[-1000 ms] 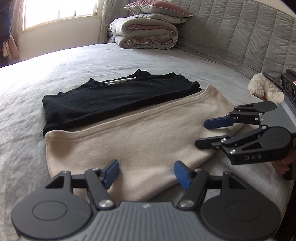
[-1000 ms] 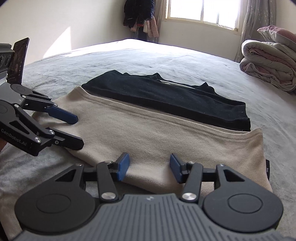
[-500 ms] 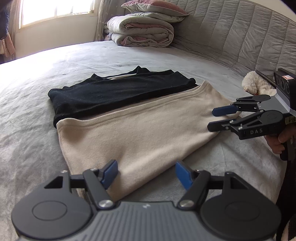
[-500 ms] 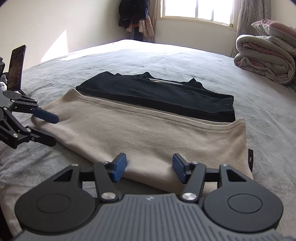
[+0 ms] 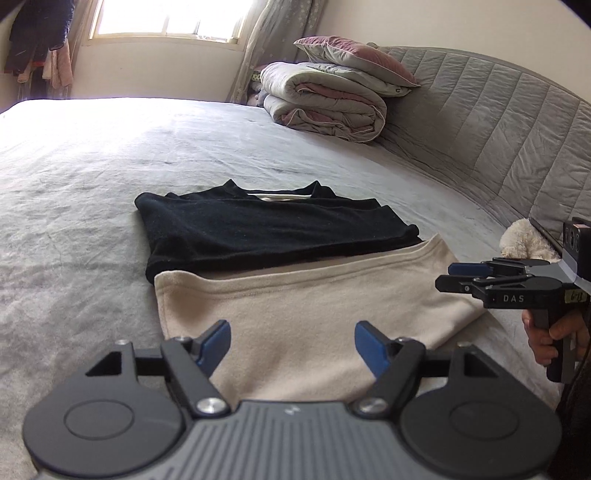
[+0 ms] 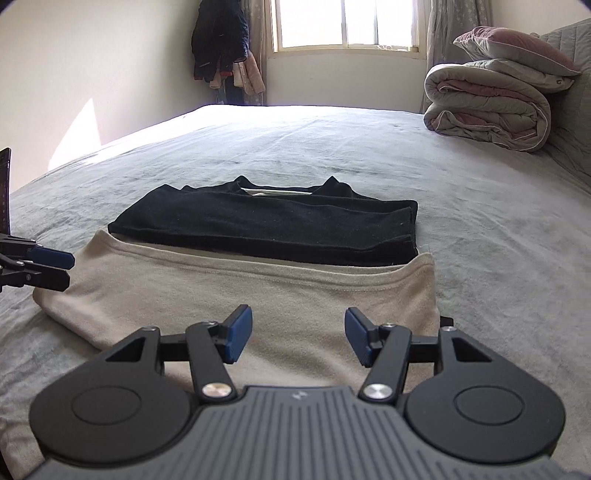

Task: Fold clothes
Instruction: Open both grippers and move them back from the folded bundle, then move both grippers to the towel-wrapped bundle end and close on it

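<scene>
Folded beige garment (image 5: 314,306) lying flat on the grey bed (image 5: 110,177), its far long edge touching, perhaps slightly tucked under, a folded black garment (image 5: 266,229) that lies just beyond it. Left hand-held gripper (image 5: 291,345) hovers over the beige garment's near edge, jaws opening, blue pads (image 5: 216,341) clear of the cloth and nothing between them. Right hand-held gripper (image 6: 297,338) likewise above the near edge, released, with nothing clamped between its pads; a hand (image 5: 554,336) grasps its handle at the garment's right end. Beyond: rolled duvet (image 5: 325,110) with a pillow (image 5: 354,59) on top against the quilted headboard (image 5: 498,129); a pale plush toy (image 5: 524,240), only partly visible; window (image 6: 347,22).
</scene>
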`<state>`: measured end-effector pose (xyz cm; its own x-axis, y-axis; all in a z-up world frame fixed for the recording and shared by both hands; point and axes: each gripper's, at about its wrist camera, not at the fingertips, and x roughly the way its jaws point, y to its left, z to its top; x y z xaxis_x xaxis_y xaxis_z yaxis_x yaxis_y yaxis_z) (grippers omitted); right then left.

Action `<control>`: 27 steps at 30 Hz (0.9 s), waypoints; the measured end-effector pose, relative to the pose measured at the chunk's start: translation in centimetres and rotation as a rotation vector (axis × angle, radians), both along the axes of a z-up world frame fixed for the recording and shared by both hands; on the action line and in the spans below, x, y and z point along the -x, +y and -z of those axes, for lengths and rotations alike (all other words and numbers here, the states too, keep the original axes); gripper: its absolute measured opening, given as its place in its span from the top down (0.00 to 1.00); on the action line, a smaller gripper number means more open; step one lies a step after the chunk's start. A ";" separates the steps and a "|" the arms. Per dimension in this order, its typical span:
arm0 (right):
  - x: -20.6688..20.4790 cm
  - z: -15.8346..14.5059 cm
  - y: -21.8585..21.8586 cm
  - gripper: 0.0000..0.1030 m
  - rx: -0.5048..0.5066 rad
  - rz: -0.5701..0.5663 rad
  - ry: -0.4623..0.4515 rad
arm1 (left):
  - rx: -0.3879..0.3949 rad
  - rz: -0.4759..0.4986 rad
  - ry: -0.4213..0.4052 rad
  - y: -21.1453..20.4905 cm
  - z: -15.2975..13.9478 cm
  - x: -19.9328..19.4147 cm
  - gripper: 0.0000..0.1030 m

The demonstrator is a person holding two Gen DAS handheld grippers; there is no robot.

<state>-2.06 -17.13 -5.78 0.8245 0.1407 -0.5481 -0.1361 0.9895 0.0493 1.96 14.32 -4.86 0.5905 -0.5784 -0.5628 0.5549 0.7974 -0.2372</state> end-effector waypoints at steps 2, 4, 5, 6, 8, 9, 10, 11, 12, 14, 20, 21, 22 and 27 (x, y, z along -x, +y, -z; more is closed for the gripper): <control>-0.7 0.2 0.0 0.42 0.015 0.019 -0.010 | -0.005 -0.038 -0.005 -0.2 0.1 -0.8 0.27; -1.3 0.6 -0.2 0.42 0.039 0.043 -0.017 | -0.008 -0.080 -0.005 -0.3 0.3 -1.6 0.27; -1.6 0.8 -0.4 0.42 0.048 0.057 -0.014 | -0.013 -0.102 0.001 -0.3 0.5 -2.0 0.27; -1.9 1.1 -0.7 0.42 0.054 0.070 -0.007 | -0.021 -0.127 0.015 -0.2 0.7 -2.5 0.27; -2.3 1.7 -1.4 0.42 0.056 0.096 0.011 | -0.032 -0.150 0.051 0.2 1.3 -3.2 0.27; -2.5 1.9 -1.8 0.40 0.050 0.105 0.015 | -0.030 -0.147 0.055 0.3 1.4 -3.2 0.27; -2.5 2.1 -2.3 0.40 0.039 0.111 0.016 | -0.033 -0.142 0.051 0.3 1.5 -3.2 0.27; -2.5 2.1 -2.6 0.40 0.027 0.113 0.016 | -0.038 -0.137 0.047 0.3 1.4 -3.1 0.27; -2.5 2.0 -2.8 0.40 0.019 0.114 0.016 | -0.042 -0.134 0.042 0.3 1.4 -3.0 0.27; -2.3 1.6 -2.8 0.40 0.010 0.120 0.017 | -0.038 -0.131 0.038 0.4 1.1 -2.7 0.27; -1.6 0.3 -3.4 0.39 -0.040 0.134 0.013 | 0.018 -0.175 0.060 2.1 0.3 -2.4 0.27; -1.5 0.1 -3.6 0.39 -0.046 0.139 0.014 | 0.033 -0.186 0.073 2.6 0.2 -2.5 0.27; -1.4 0.0 -3.8 0.39 -0.054 0.142 0.015 | 0.047 -0.198 0.086 3.0 0.1 -2.5 0.27; -0.8 -0.8 -5.2 0.38 -0.100 0.149 0.058 | 0.125 -0.227 0.150 4.9 -0.1 -2.4 0.27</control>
